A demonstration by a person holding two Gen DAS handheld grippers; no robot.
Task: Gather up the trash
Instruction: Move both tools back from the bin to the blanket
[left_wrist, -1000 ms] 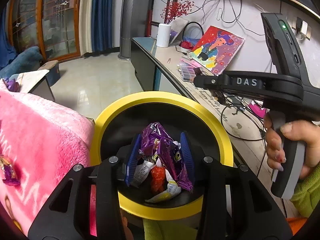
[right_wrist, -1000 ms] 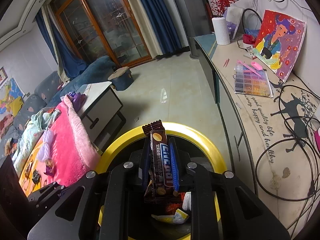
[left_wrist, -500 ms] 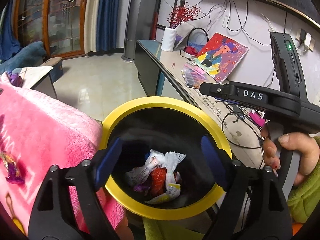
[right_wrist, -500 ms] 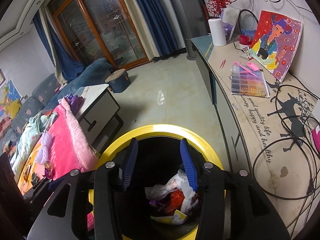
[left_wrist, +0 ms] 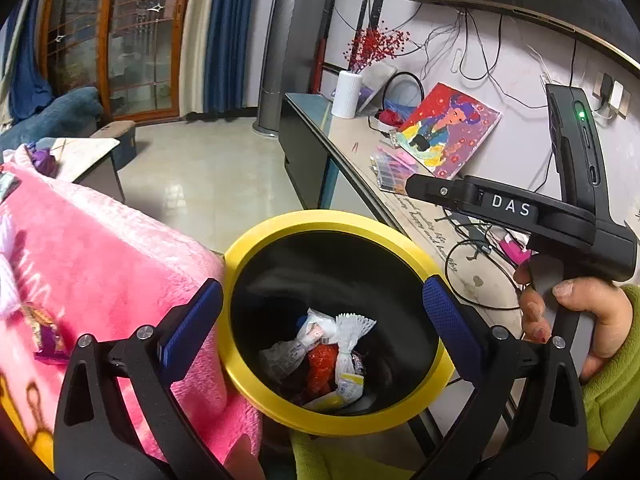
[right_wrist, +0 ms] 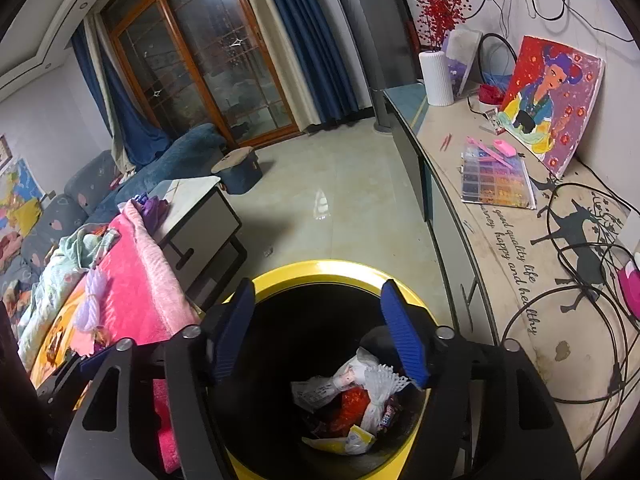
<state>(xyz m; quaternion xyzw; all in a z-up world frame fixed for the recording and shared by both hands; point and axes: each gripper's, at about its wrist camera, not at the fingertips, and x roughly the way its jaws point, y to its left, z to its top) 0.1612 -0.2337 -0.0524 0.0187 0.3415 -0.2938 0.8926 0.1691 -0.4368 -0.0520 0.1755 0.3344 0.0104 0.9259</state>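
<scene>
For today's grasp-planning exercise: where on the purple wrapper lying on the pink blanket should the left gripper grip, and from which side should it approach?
Grip the purple wrapper across its crumpled middle, coming down from above. It lies flat on the soft pink blanket, so no edge stands up for a sideways pinch. The left gripper, jaws open over the bin, probably needs to swing left.

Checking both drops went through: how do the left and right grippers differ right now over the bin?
The left gripper is spread wider, its blue pads flanking the yellow-rimmed bin; the right gripper is open less far, its pads within the rim's outline. Past the left gripper's pad lies the pink blanket; the right gripper's view shows more of the cabinet top. Both are open, hold nothing, and point down at the wrappers in the bin.
</scene>
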